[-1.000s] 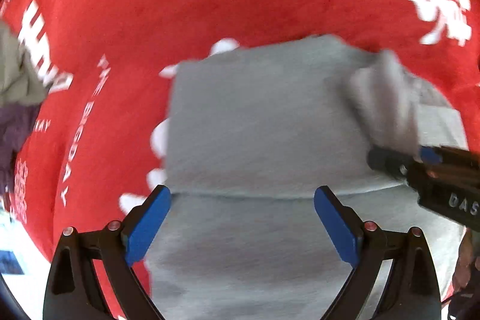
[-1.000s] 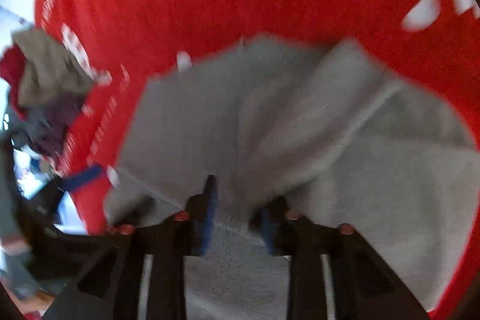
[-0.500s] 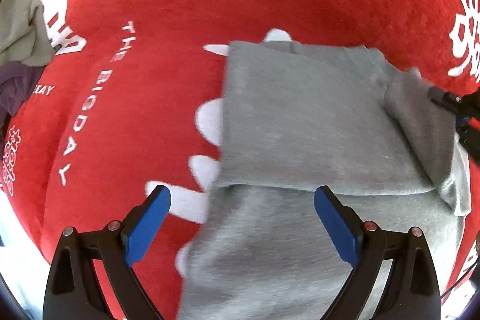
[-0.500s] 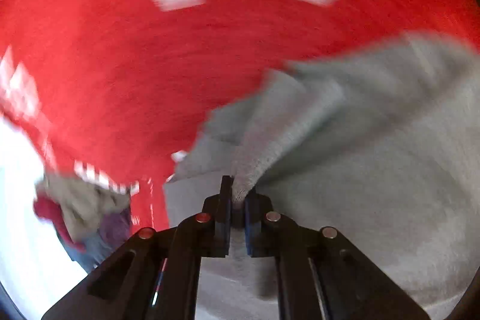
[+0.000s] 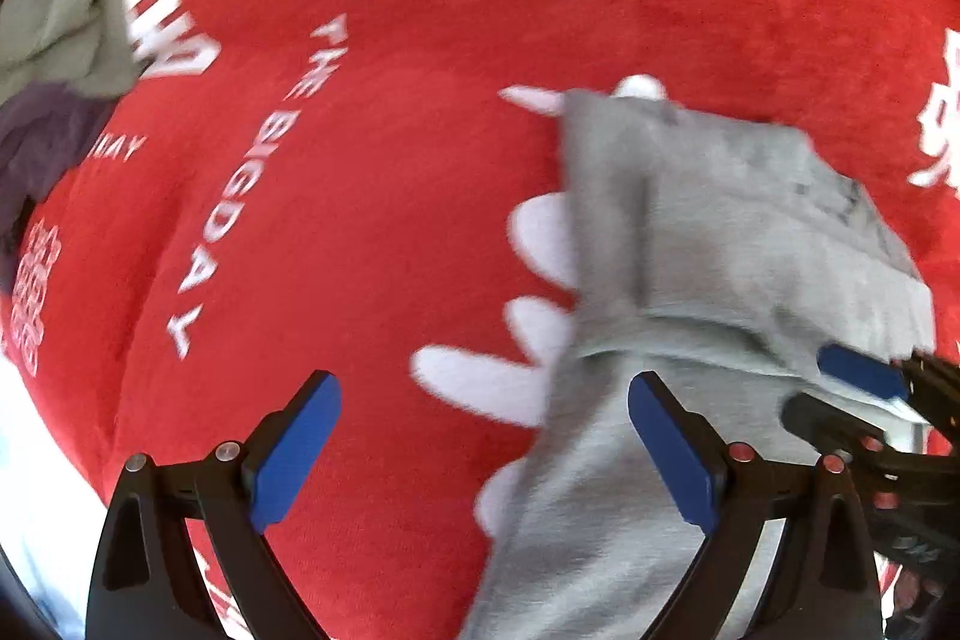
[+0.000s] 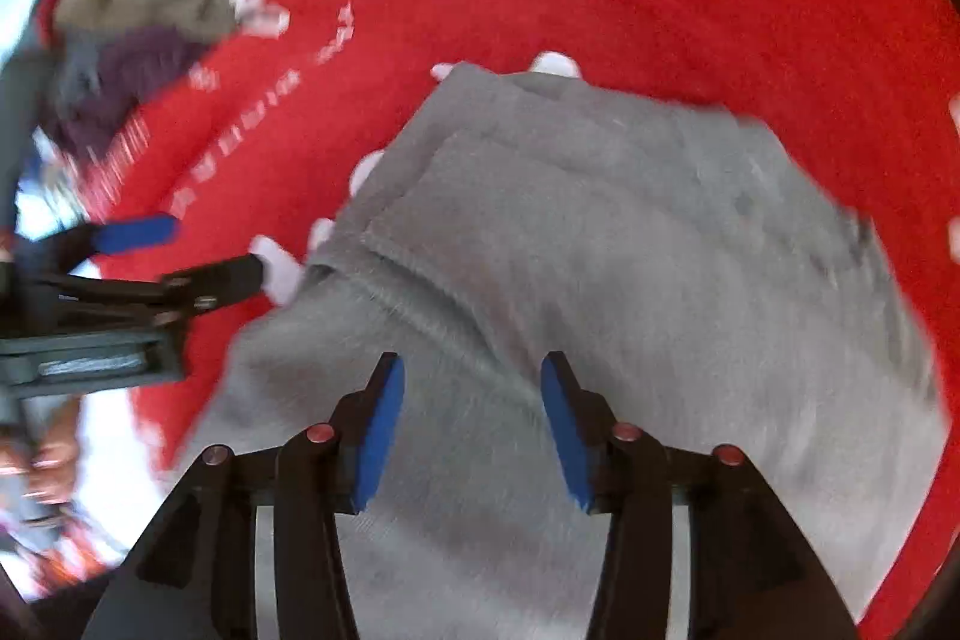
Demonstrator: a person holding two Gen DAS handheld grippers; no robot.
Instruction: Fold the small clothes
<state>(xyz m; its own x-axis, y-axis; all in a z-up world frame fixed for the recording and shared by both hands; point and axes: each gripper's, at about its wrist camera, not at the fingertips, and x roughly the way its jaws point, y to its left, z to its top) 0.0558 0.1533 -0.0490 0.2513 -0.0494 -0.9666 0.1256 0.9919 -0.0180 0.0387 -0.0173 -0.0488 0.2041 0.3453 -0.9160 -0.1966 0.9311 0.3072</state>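
We see bare red cloth [image 5: 390, 232] spreading wide left of the grey garment [image 5: 720, 232], room enough for a gripper to pass. Far left, a heap of other clothes [image 5: 54, 58] blocks that edge. Our left gripper [image 5: 480, 436] hangs with its jaws spread, one finger over the garment's edge. Our right gripper [image 6: 471, 418] stands just beside it over the grey fabric, crowding the near side.
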